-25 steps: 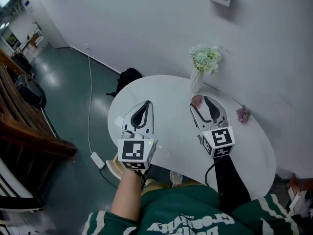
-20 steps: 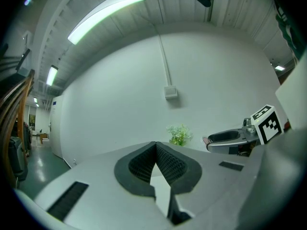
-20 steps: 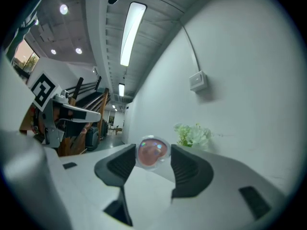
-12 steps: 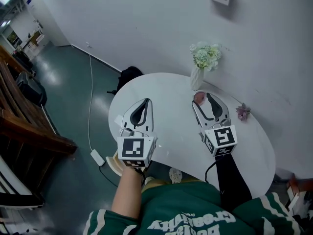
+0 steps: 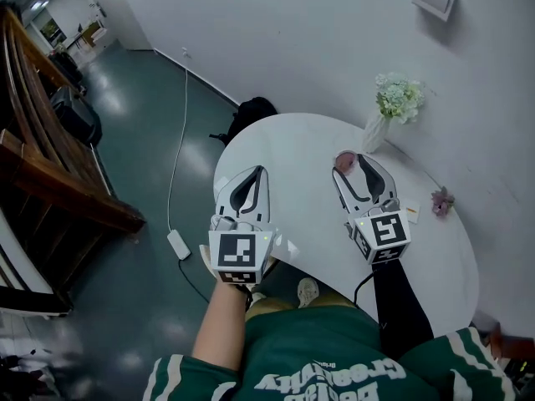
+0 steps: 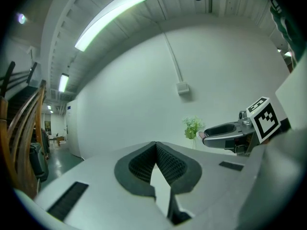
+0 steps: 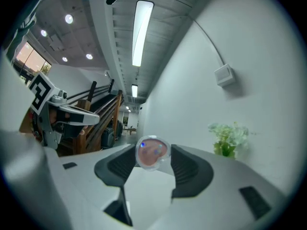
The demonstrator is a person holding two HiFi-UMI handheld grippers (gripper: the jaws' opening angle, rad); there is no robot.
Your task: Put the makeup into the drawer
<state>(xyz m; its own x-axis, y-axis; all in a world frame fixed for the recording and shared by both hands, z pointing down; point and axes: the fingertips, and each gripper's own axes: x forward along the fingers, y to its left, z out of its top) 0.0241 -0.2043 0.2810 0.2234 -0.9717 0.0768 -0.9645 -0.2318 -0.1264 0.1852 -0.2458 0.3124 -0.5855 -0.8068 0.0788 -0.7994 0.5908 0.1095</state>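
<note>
The makeup is a small round clear compact (image 5: 343,162) with pink inside, also seen close up as the compact (image 7: 152,153). My right gripper (image 5: 350,160) is shut on it, pads pressing its two sides, and holds it level above the white oval table (image 5: 292,153). My left gripper (image 5: 260,171) hovers over the table's left part, its jaws closed tip to tip with nothing between them. From the left gripper view the jaws (image 6: 156,144) meet, and the right gripper (image 6: 225,131) shows off to the right.
A white vase of pale flowers (image 5: 393,107) stands at the table's back edge, with a pink flower (image 5: 440,200) near the right edge. On the floor lie a black bag (image 5: 255,109) and a cable with adapter (image 5: 178,243). Wooden stairs (image 5: 50,165) rise at left.
Both grippers have shifted left relative to the table and vase, the compact still in the right one. The head view has swung, so the table sits further right in the picture.
</note>
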